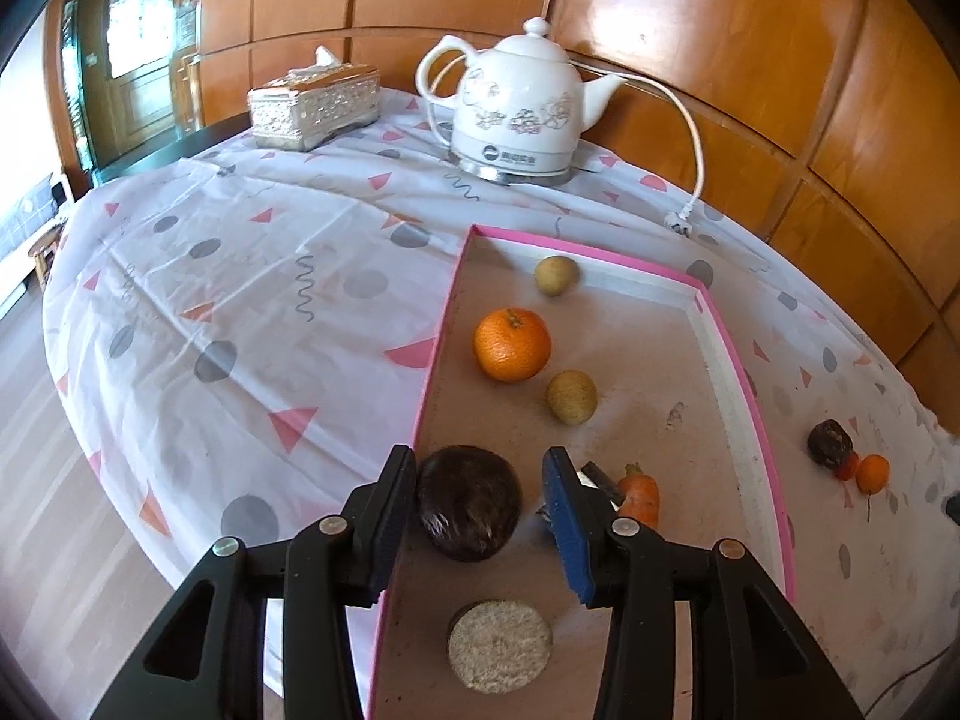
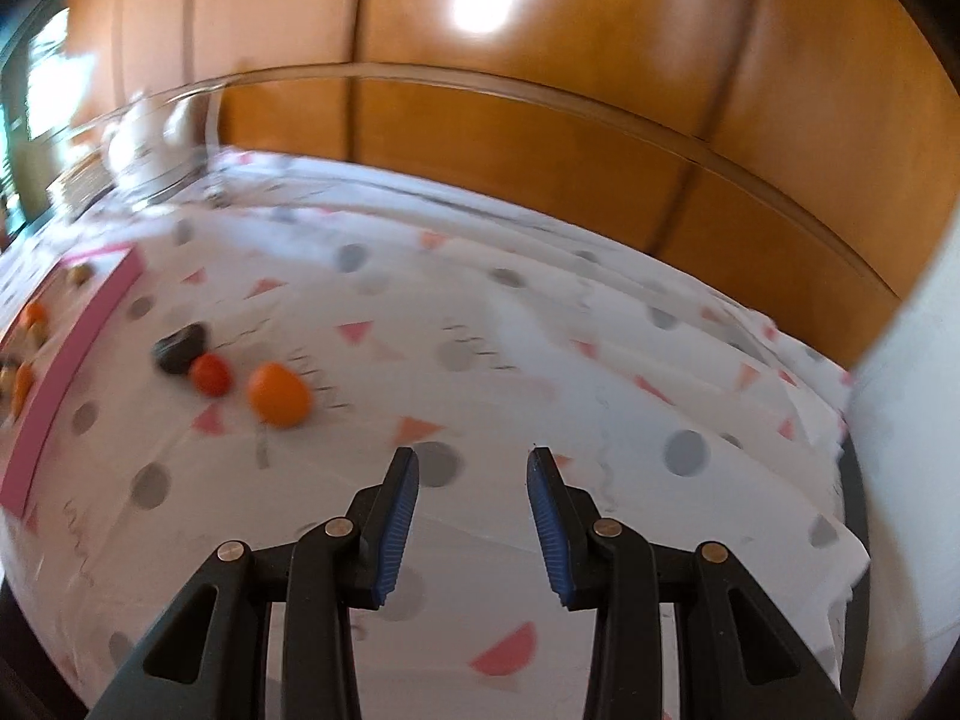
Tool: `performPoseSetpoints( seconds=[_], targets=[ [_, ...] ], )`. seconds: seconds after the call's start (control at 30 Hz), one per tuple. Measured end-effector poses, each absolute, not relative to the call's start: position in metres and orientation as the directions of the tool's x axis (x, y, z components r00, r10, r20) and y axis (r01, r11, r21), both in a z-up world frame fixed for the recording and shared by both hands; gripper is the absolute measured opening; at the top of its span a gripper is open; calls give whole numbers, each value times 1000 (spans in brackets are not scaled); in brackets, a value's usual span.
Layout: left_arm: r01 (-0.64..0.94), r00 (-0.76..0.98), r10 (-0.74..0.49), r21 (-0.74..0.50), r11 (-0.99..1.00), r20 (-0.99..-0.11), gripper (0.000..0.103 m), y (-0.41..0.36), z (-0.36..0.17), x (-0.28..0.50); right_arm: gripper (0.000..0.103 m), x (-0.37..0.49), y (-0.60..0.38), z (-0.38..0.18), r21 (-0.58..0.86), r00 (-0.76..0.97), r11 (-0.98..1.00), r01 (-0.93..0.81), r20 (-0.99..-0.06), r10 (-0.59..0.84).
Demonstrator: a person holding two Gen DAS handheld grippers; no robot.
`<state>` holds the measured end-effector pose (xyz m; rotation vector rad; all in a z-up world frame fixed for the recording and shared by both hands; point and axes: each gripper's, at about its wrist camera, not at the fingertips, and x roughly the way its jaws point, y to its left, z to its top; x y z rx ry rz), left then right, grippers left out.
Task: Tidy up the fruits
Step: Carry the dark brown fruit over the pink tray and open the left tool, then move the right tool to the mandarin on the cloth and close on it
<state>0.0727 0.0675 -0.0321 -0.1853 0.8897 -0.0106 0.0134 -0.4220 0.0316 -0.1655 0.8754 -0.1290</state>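
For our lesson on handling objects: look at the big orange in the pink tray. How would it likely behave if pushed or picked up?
The orange looks round, so a push would probably send it rolling across the flat floor of the tray, perhaps into the small yellowish fruit close beside it. Its dimpled skin should give fair grip. It seems firm and probably heavy for its size.

place: home, dining or living room | wall: glossy wood panels (image 1: pixel 690 48) | table: patterned cloth (image 1: pixel 240 276) | on it: floral electric kettle (image 1: pixel 516 114), ornate tissue box (image 1: pixel 315 102) | far left: wooden door (image 1: pixel 141 60)
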Motion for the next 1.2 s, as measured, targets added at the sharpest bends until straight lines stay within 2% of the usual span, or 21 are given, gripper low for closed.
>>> performPoseSetpoints(
  seconds=[0.13, 0.2, 0.27, 0.33, 0.77, 1.03, 1.1, 1.2],
  targets=[
    [-55, 631, -85, -153, 987, -771, 47, 62, -32, 76, 38, 14, -400, 25, -205, 628, 978, -45, -767, -132],
    [-53, 637, -91, -161, 986, -766, 51, 62, -29, 74, 38, 15, -393, 22, -207, 624, 976, -73, -773, -117],
    [-53, 653, -82, -154, 987, -753, 62, 61, -24, 68, 38, 15, -388, 20, -198, 618, 975, -101, -781, -95],
    [-58, 670, -73, -151, 987, -738, 67, 63, -17, 60, 38, 16, -381, 17, -187, 608, 974, -129, -791, -71],
    [6, 694, -76, -100, 995, -716, 71, 63, -8, 13, 38, 25, -342, 1, -135, 551, 959, -248, -834, 25],
    [34, 719, -87, -89, 995, -690, 75, 61, 2, 3, 38, 50, -339, -7, -78, 525, 981, -179, -851, 28],
    [37, 722, -87, -87, 996, -687, 76, 62, 5, 1, 49, 60, -338, -9, -60, 528, 989, -136, -849, 22],
    [32, 715, -89, -95, 995, -693, 76, 65, 6, -2, 55, 75, -338, -12, -70, 527, 994, -81, -850, -17]
  ],
)
